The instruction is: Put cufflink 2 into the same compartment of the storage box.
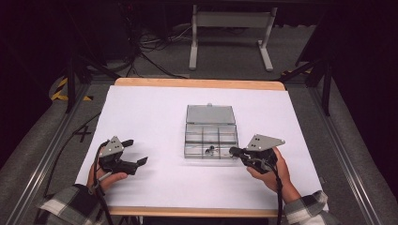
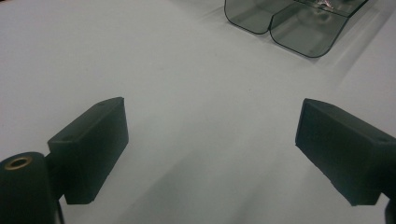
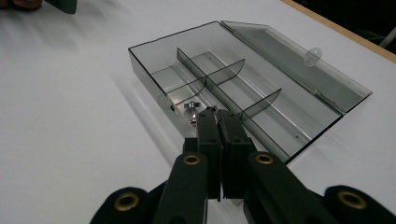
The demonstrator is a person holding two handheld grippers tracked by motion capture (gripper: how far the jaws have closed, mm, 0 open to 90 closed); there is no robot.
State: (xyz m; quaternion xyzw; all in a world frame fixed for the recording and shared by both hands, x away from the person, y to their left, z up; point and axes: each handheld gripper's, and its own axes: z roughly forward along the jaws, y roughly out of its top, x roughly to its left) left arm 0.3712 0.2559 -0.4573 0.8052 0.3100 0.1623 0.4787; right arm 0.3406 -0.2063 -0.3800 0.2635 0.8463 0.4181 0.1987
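At the lower left of the high view my left claw (image 1: 136, 152) rests over the bare white table (image 1: 155, 187), its jaws spread wide with nothing between them; in the left gripper view the two black pads (image 2: 93, 147) stand well apart over plain surface, with a corner of the box at the top right of that frame.

At the centre of the high view sits the clear smoky plastic compartment box (image 1: 210, 138), its hinged lid (image 1: 210, 114) laid back flat toward the far side. A few small metal parts (image 1: 210, 149) lie in the near row, in what looks like the middle compartment.

Just right of the box, my right claw (image 1: 233, 151) points at its near right corner, jaws pressed together. In the right gripper view the tips (image 3: 218, 116) sit at the box's near wall, close to a small shiny metal piece (image 3: 190, 108); I cannot tell whether anything is pinched between them.

I judge the work to be sorting small hardware in the box. The next move calls for a fine approach over the low wall and dividers (image 3: 224, 81), which crowd the claw. Open table lies all around, wide on the left, narrower toward the right edge (image 1: 300, 140).
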